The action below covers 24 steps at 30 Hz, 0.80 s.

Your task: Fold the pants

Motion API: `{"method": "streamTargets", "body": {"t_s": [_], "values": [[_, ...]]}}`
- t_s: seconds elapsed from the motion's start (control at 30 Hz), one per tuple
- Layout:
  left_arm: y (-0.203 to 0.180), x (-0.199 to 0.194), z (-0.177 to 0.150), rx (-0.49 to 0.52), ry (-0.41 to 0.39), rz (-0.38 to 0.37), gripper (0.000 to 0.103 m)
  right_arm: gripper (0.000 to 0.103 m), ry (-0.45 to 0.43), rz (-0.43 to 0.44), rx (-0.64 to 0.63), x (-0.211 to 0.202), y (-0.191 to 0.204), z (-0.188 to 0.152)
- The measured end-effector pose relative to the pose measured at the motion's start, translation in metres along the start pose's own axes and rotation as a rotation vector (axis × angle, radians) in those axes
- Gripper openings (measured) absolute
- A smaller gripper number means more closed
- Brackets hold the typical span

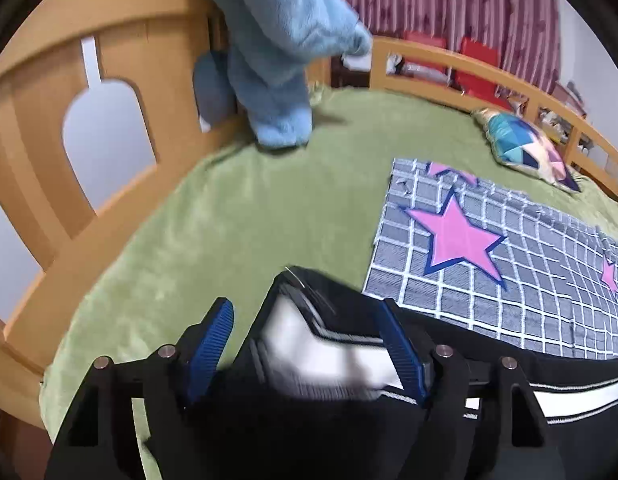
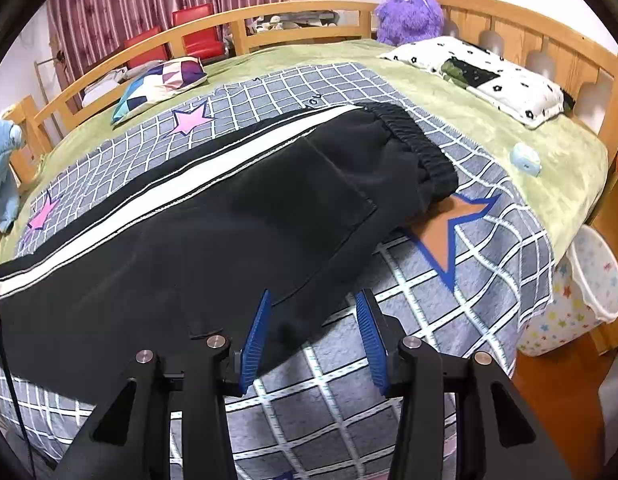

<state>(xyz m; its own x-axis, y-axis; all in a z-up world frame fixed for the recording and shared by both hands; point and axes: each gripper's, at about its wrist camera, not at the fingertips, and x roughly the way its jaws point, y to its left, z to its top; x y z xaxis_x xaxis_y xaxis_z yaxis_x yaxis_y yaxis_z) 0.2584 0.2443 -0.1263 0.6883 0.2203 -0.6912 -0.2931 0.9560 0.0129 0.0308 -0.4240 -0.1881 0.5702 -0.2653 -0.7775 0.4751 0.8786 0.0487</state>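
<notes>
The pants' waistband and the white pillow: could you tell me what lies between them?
In the right wrist view, between waistband and pillow: checked blanket, then bare green cover.

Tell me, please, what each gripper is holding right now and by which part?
Neither holds anything: the left gripper stands open around the pants' leg cuff; the right gripper is open over their near edge.

Open right claw (image 2: 313, 334) straddles black pants (image 2: 229, 216) edge.
</notes>
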Motion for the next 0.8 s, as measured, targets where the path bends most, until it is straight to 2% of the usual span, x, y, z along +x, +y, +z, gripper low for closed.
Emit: {"method": "streamTargets", "body": {"t_s": [0.13, 0.2, 0.27, 0.33, 0.43, 0.57, 0.7, 0.73, 0.77, 0.8], "values": [[-0.01, -0.02, -0.012, 0.018, 0.026, -0.052, 0.073, 0.044, -0.014, 0.008, 0.003, 0.003, -0.016, 0.005], [-0.022, -0.035, -0.024, 0.039, 0.018, -0.089, 0.073, 0.044, -0.033, 0.006, 0.054, 0.007, -0.032, 0.01], [-0.036, -0.051, -0.034, 0.081, -0.01, -0.106, 0.073, 0.053, -0.017, 0.058, 0.127, 0.016, -0.049, 0.017], [-0.049, -0.066, -0.044, 0.103, -0.037, -0.101, 0.073, 0.055, 0.018, 0.135, 0.197, 0.032, -0.067, 0.025], [-0.07, -0.084, -0.061, 0.117, -0.031, -0.129, 0.073, 0.058, 0.034, 0.21, 0.257, 0.057, -0.083, 0.037], [-0.092, -0.101, -0.087, 0.087, 0.014, -0.212, 0.073, 0.069, 0.014, 0.303, 0.333, 0.088, -0.096, 0.051], [-0.1, -0.103, -0.109, 0.015, 0.08, -0.302, 0.073, 0.073, 0.031, 0.364, 0.437, 0.123, -0.1, 0.068], [-0.101, -0.103, -0.112, 0.008, 0.091, -0.31, 0.073, 0.063, 0.026, 0.355, 0.464, 0.129, -0.101, 0.074], [-0.103, -0.103, -0.116, 0.005, 0.098, -0.306, 0.073, 0.027, 0.016, 0.333, 0.473, 0.13, -0.102, 0.079], [-0.104, -0.103, -0.119, 0.007, 0.104, -0.293, 0.073, 0.018, 0.01, 0.295, 0.446, 0.129, -0.1, 0.087]]}}
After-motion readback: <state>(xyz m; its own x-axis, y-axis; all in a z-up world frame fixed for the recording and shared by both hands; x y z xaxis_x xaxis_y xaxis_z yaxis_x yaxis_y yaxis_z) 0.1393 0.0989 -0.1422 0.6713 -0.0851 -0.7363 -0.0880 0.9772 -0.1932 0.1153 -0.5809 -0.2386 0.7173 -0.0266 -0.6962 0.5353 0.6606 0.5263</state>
